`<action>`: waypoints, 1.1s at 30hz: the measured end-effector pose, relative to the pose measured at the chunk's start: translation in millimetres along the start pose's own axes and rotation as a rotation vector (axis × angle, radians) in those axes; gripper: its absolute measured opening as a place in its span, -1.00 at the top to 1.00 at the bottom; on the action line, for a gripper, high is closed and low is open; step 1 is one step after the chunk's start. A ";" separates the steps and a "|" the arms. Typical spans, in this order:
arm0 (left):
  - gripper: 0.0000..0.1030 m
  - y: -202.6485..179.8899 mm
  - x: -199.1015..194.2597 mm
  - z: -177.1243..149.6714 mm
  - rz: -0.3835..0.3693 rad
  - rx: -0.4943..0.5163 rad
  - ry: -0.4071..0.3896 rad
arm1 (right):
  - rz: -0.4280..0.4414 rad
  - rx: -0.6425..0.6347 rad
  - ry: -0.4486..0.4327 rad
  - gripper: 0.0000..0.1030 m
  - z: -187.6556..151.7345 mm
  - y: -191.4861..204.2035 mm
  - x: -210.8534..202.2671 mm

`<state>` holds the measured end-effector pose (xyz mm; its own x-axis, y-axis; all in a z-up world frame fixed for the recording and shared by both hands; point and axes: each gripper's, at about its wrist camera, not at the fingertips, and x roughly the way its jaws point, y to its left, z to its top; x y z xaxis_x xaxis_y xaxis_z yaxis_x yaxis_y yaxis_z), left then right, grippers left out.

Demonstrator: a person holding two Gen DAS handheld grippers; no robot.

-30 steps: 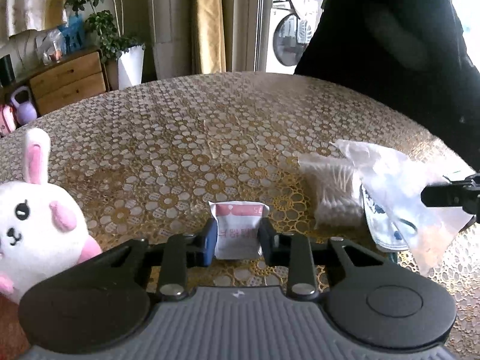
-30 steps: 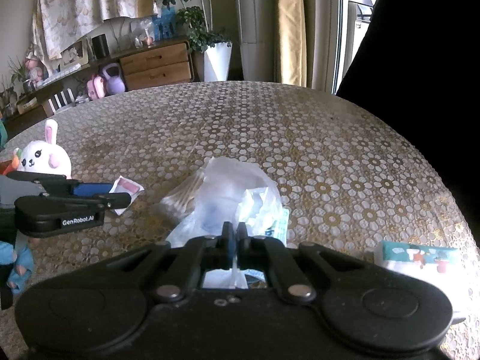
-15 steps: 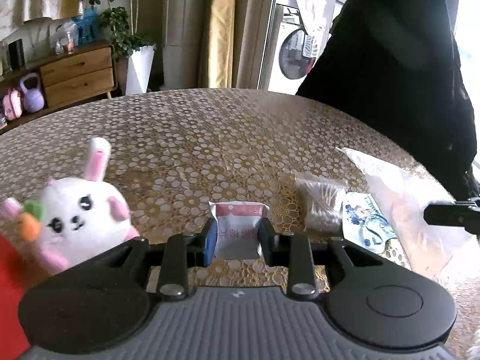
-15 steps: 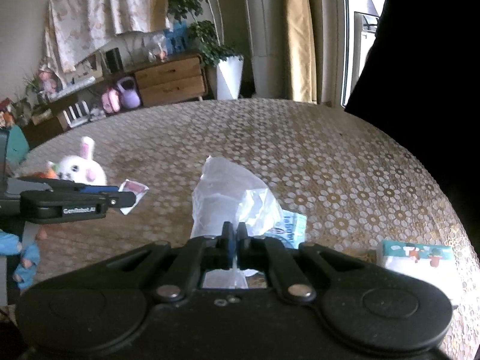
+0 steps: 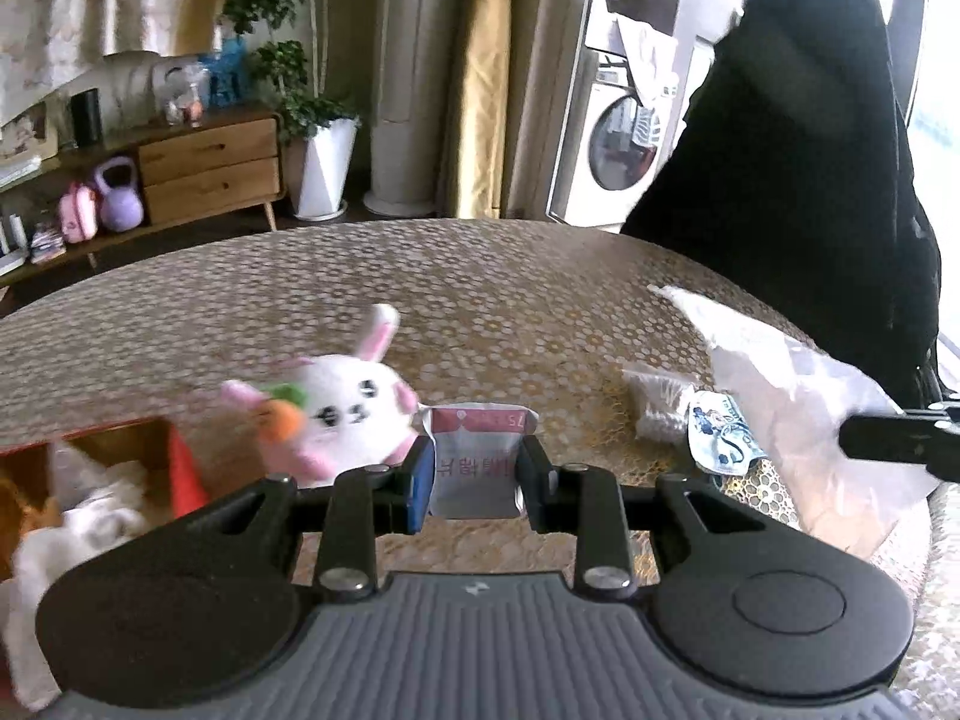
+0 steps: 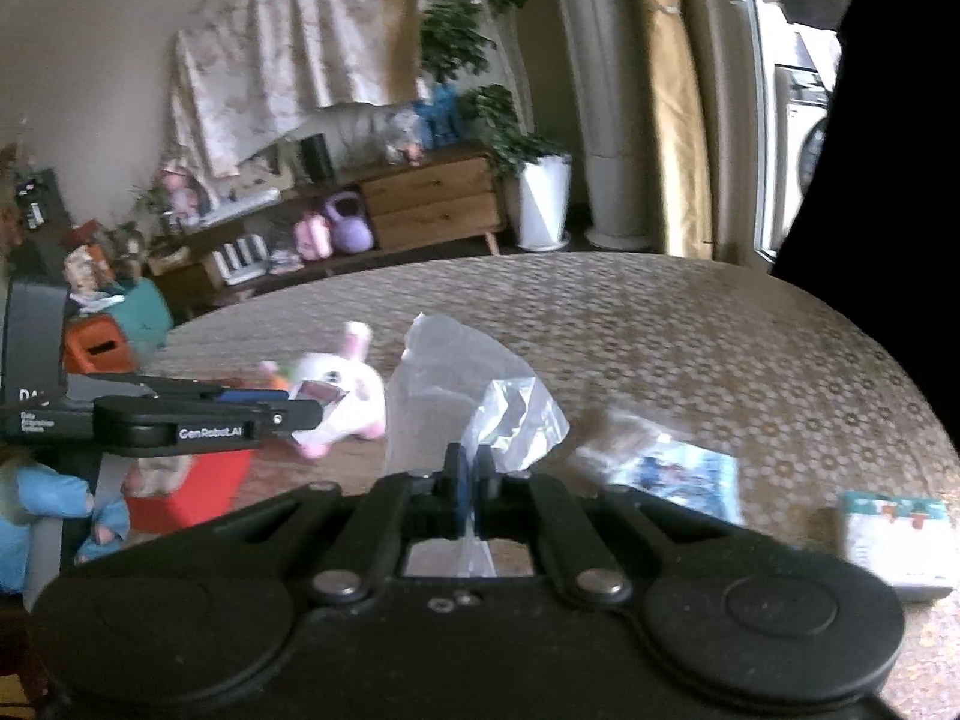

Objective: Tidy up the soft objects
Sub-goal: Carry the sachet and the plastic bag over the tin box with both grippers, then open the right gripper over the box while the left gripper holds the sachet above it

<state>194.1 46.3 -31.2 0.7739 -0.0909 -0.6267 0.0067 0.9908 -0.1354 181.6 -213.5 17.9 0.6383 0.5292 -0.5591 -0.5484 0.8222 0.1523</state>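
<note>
Our left gripper [image 5: 478, 468] pinches a small paper packet [image 5: 477, 456] off the table, we judge for the red box [image 5: 180, 462] near left beside the plush rabbit [image 5: 342, 402]. Our right gripper [image 6: 469, 468] clamps a clear plastic bag [image 6: 462, 384] upright. Below lies a gold floral tablecloth [image 5: 510, 300]; a wooden dresser [image 5: 210, 177] stands far left.

White-and-pink packet [image 5: 477, 461] held upright; clear plastic bag [image 6: 474, 396] pinched, hanging crumpled.

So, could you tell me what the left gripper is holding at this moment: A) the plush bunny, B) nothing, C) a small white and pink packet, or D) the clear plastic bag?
C: the left gripper is closed on the small white and pink packet, which sits between its fingers; the plush bunny lies on the table behind.
</note>
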 end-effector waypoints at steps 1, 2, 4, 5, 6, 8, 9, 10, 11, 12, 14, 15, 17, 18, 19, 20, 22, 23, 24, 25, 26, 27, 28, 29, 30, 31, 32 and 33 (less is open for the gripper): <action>0.43 4.6 -7.2 -0.1 0.003 -0.006 -0.003 | 0.013 -0.009 0.001 0.97 1.0 7.8 -0.4; 0.43 7.7 -13.5 -0.3 0.009 -0.008 -0.006 | 0.024 -0.014 0.002 0.97 2.3 14.1 -0.2; 0.43 18.1 -28.4 -2.0 0.019 -0.015 -0.016 | 0.045 -0.028 0.004 0.97 4.1 28.5 -0.5; 0.43 22.7 -34.8 -2.5 0.022 -0.018 -0.018 | 0.055 -0.036 0.005 0.97 5.7 35.4 -0.1; 0.43 27.8 -41.8 -2.8 0.027 -0.020 -0.020 | 0.067 -0.045 0.006 0.97 7.2 43.6 0.6; 0.43 37.9 -53.4 -3.5 0.038 -0.030 -0.025 | 0.083 -0.060 0.007 0.97 9.1 56.9 0.4; 0.43 44.5 -60.0 -3.8 0.040 -0.037 -0.027 | 0.092 -0.070 0.006 0.97 11.0 64.7 1.0; 0.43 48.9 -64.6 -4.5 0.042 -0.043 -0.027 | 0.101 -0.078 0.006 0.97 12.8 71.8 1.5; 0.43 54.6 -70.2 -4.7 0.048 -0.048 -0.028 | 0.110 -0.088 0.007 0.97 14.7 80.1 2.6; 0.43 61.0 -75.7 -4.9 0.053 -0.052 -0.029 | 0.115 -0.099 0.007 0.97 16.0 87.6 3.2; 0.43 73.4 -85.9 -5.4 0.067 -0.057 -0.037 | 0.133 -0.121 0.008 0.97 19.3 103.1 5.5; 0.43 80.6 -91.0 -5.6 0.080 -0.058 -0.042 | 0.141 -0.130 0.011 0.97 21.0 111.1 7.9; 0.43 95.3 -99.6 -7.6 0.097 -0.063 -0.047 | 0.160 -0.146 0.016 0.97 22.4 127.1 12.7; 0.43 101.1 -100.9 -7.6 0.105 -0.068 -0.047 | 0.168 -0.155 0.021 0.97 23.7 135.6 15.8; 0.43 108.8 -103.5 -7.9 0.114 -0.074 -0.046 | 0.176 -0.166 0.024 0.97 24.6 145.5 19.2; 0.43 114.9 -105.7 -9.0 0.122 -0.079 -0.046 | 0.185 -0.178 0.027 0.97 25.8 153.7 22.8; 0.43 129.4 -108.9 -10.6 0.138 -0.091 -0.042 | 0.197 -0.200 0.032 0.97 26.7 167.9 28.4; 0.43 135.6 -110.1 -11.5 0.144 -0.096 -0.039 | 0.204 -0.210 0.039 0.97 28.0 175.9 33.4; 0.43 143.8 -110.8 -12.4 0.153 -0.103 -0.037 | 0.211 -0.214 0.045 0.97 29.0 182.1 37.1; 0.43 150.7 -111.1 -13.3 0.159 -0.109 -0.034 | 0.217 -0.220 0.052 0.97 29.4 189.2 40.9; 0.43 156.5 -111.9 -14.5 0.165 -0.114 -0.030 | 0.220 -0.225 0.061 0.97 29.9 195.3 46.1; 0.43 164.7 -110.9 -15.2 0.173 -0.122 -0.026 | 0.224 -0.230 0.071 0.97 29.8 200.6 51.6; 0.43 170.0 -111.1 -16.4 0.179 -0.128 -0.022 | 0.228 -0.233 0.082 0.97 29.8 205.7 57.1; 0.43 174.8 -109.6 -18.1 0.188 -0.134 -0.017 | 0.227 -0.238 0.090 0.97 29.6 211.6 62.1; 0.42 181.7 -107.9 -19.0 0.196 -0.141 -0.011 | 0.225 -0.241 0.100 0.97 29.6 217.5 68.9; 0.43 188.0 -106.4 -21.2 0.201 -0.145 -0.004 | 0.225 -0.240 0.109 0.97 29.9 221.8 74.1; 0.43 193.5 -104.3 -22.1 0.209 -0.145 0.001 | 0.224 -0.238 0.116 0.97 31.1 225.3 81.2; 0.42 199.3 -100.7 -23.0 0.222 -0.142 0.007 | 0.220 -0.239 0.123 0.97 31.4 229.4 87.9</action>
<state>103.0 250.6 -12.7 0.7423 0.1257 -0.6581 -0.2518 0.9626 -0.1002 128.9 28.2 29.3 0.4286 0.6472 -0.6304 -0.7861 0.6110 0.0928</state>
